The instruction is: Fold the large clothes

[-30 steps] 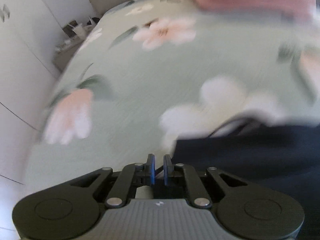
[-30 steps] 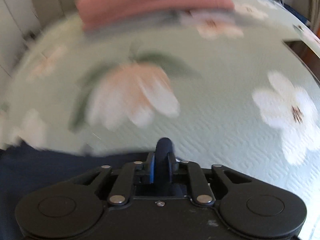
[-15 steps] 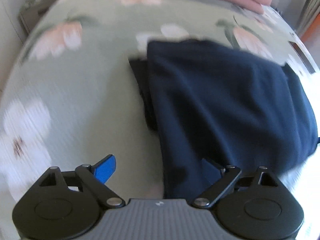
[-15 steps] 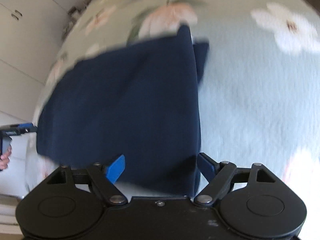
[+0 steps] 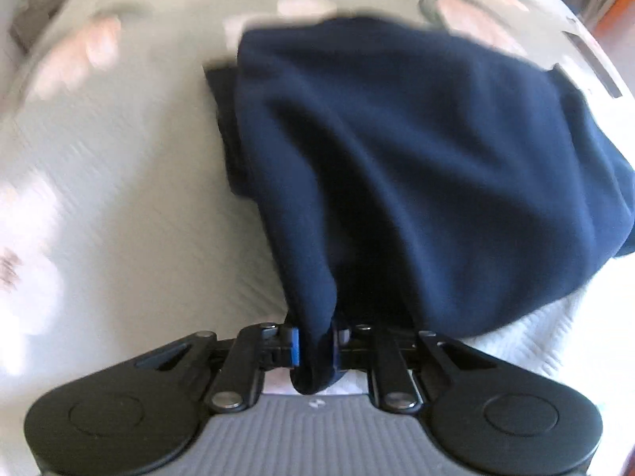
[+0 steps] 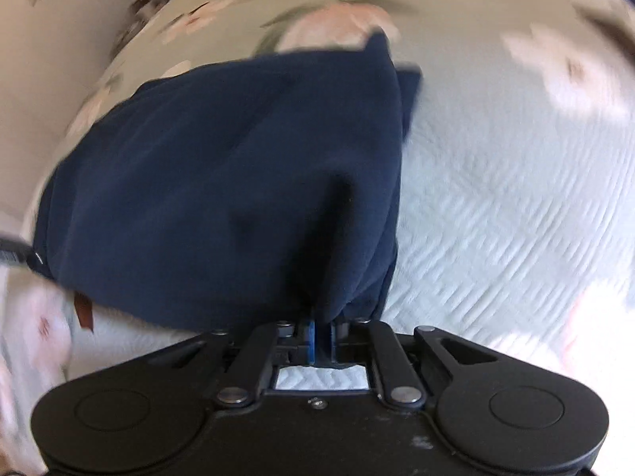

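Both sets of fingers have come together since half a second ago, when they stood spread at the near edge of the cloth; now each pinches fabric. On my left gripper (image 5: 315, 343) the blue pads are pressed onto a bunched fold of the navy garment (image 5: 416, 166), and a lump of it hangs down between them toward the camera. My right gripper (image 6: 322, 337) pinches a thinner edge of the same garment (image 6: 222, 174), the pads nearly meeting.

From the left wrist I see a darker under-layer (image 5: 228, 119) sticking out along the garment's left edge, and a dark slot-like shape (image 5: 591, 59) far right on the floral bedspread (image 5: 119, 198); the right wrist shows neither. Only the right wrist shows a small brown tag (image 6: 83, 311) hanging at the garment's lower left corner, pale cabinet fronts (image 6: 51, 39) at the left, and a second layer's corner (image 6: 408, 87) poking out at the upper right.

Beyond each gripper the garment rises from the pinch and spreads across the bedspread (image 6: 496, 218), toward the right in the left view and toward the left in the right view. Both views are motion-blurred.
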The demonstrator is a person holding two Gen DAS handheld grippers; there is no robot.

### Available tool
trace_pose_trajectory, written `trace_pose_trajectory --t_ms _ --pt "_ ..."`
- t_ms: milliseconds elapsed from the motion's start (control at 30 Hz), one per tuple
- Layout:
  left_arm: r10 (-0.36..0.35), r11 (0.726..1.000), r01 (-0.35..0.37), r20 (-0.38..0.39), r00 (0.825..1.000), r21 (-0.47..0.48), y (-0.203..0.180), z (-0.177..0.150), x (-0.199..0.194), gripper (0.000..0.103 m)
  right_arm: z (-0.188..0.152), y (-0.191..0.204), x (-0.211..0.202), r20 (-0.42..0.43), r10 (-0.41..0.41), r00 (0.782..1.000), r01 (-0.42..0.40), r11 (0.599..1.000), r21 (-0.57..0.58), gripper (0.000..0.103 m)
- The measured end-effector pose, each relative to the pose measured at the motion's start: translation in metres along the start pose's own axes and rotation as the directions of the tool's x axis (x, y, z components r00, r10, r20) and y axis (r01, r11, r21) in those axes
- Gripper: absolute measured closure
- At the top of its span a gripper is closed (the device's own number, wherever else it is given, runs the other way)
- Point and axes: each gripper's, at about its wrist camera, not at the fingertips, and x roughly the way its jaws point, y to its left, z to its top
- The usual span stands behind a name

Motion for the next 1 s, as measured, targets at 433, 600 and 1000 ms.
trace_pose_trajectory --t_ms 433,600,1000 --pt "-0.017 0.983 -0.005 -0.118 0.993 -0.186 0.052 -0.023 0.041 0.08 0.008 -0.016 0.045 -0.254 -0.057 0.966 0.085 0.992 0.098 0.078" --pt "0.015 0.991 -0.031 -0.122 0.992 -0.129 0.048 -0.009 0.015 0.047 0.042 -0.012 0.022 -0.289 -0.21 0.934 0.219 0.976 -0.001 0.024" --pt "0.095 0.995 -0.096 -0.149 0.984 -0.001 -0.007 0.026 0.055 0.017 0.114 0.119 0.055 -0.21 -0.019 0.978 -0.007 0.992 -0.123 0.015"
